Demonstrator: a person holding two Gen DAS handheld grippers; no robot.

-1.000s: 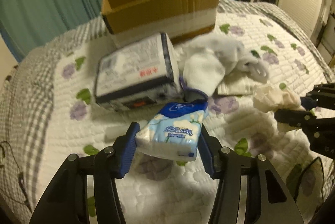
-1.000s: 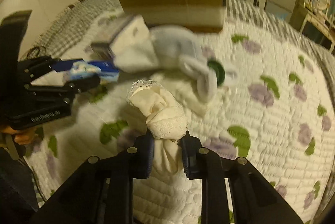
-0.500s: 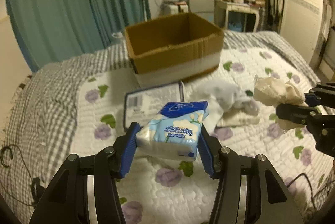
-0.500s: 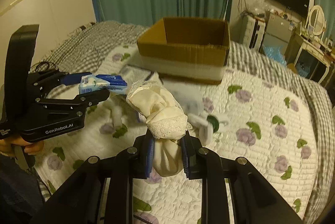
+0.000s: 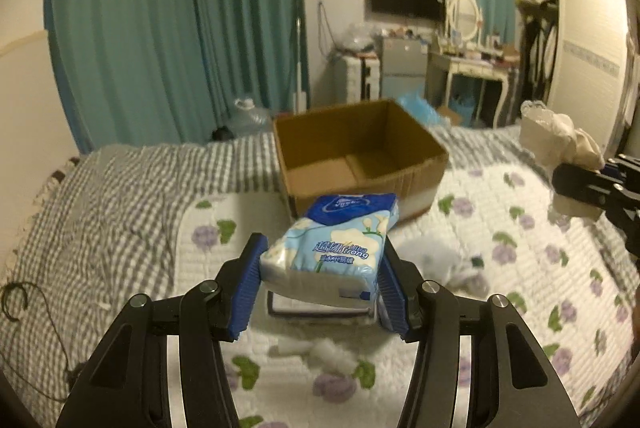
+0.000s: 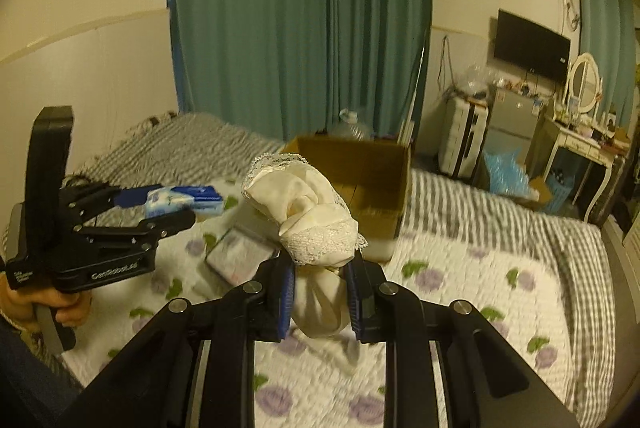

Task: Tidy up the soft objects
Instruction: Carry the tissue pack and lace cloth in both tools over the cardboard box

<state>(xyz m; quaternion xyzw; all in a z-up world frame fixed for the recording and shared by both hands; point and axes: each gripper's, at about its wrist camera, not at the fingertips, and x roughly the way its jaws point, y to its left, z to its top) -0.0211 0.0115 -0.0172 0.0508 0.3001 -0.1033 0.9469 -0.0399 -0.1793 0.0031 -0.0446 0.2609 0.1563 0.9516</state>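
Both my claws have lifted off the bed [image 5: 132,188]: left gripper [image 5: 320,284] clamps the tissue pack [image 5: 332,252], right gripper [image 6: 320,292] pinches the cloth [image 6: 308,212], short of the box [image 5: 360,152]. Cloth's tail seems loose; it may snag the rim.

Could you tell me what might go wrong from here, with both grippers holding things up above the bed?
1. The right gripper pinches only the lower part of the cream lace cloth; the loose bulk above might sag or slip free.
2. The tissue pack sits tilted in the left gripper and could twist out.
3. Both loads seem bound for one cardboard box; the grippers, already close, might collide over it.
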